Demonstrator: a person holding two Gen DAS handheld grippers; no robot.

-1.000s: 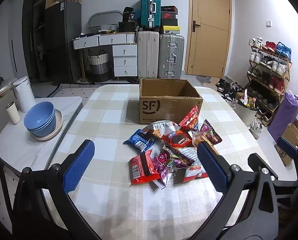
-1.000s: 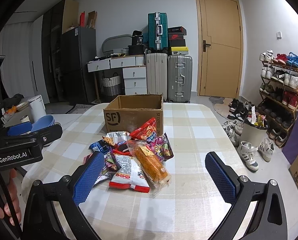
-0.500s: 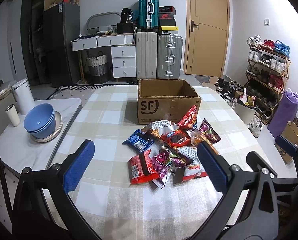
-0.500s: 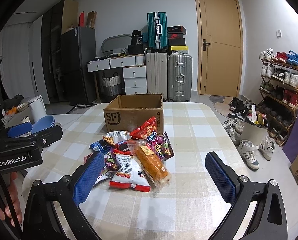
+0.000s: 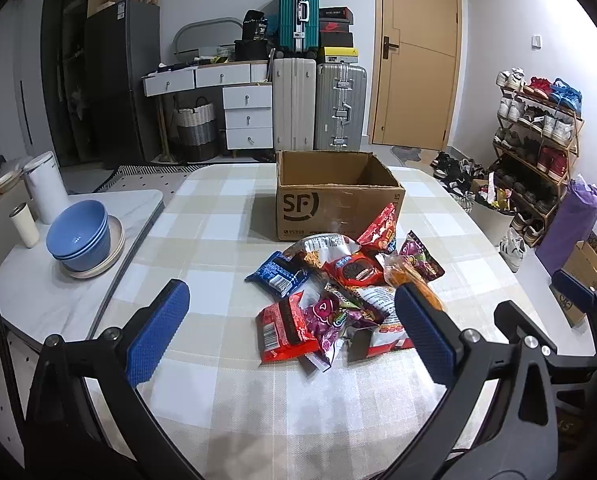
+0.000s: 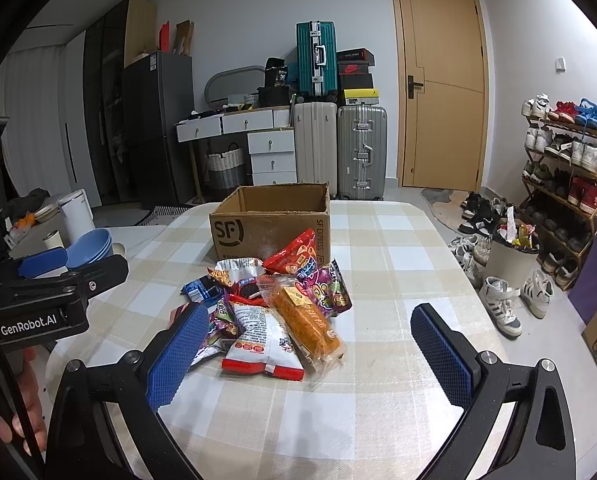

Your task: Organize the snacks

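Note:
A heap of snack packets (image 5: 338,292) (image 6: 274,308) lies mid-table on the checked cloth, in front of an open cardboard box (image 5: 338,200) (image 6: 274,224) marked SF. An orange bread packet (image 6: 304,320) tops the near side of the heap, beside a red packet (image 5: 284,326) and a blue one (image 5: 278,274). My left gripper (image 5: 290,328) hovers open just short of the heap, nothing between its blue pads. My right gripper (image 6: 310,344) is open too, near the heap's right side, empty. The left gripper's body shows at the left edge of the right wrist view.
A side table (image 5: 30,292) at the left carries stacked blue bowls (image 5: 80,238), a white kettle (image 5: 46,186) and a cup. Suitcases (image 5: 318,104), drawers and a door stand behind. A shoe rack (image 5: 538,140) and shoes line the right wall beyond the table's edge.
Both views have shifted only slightly; the heap and box sit a touch lower and closer in the left wrist view. Nothing was gripped or released.

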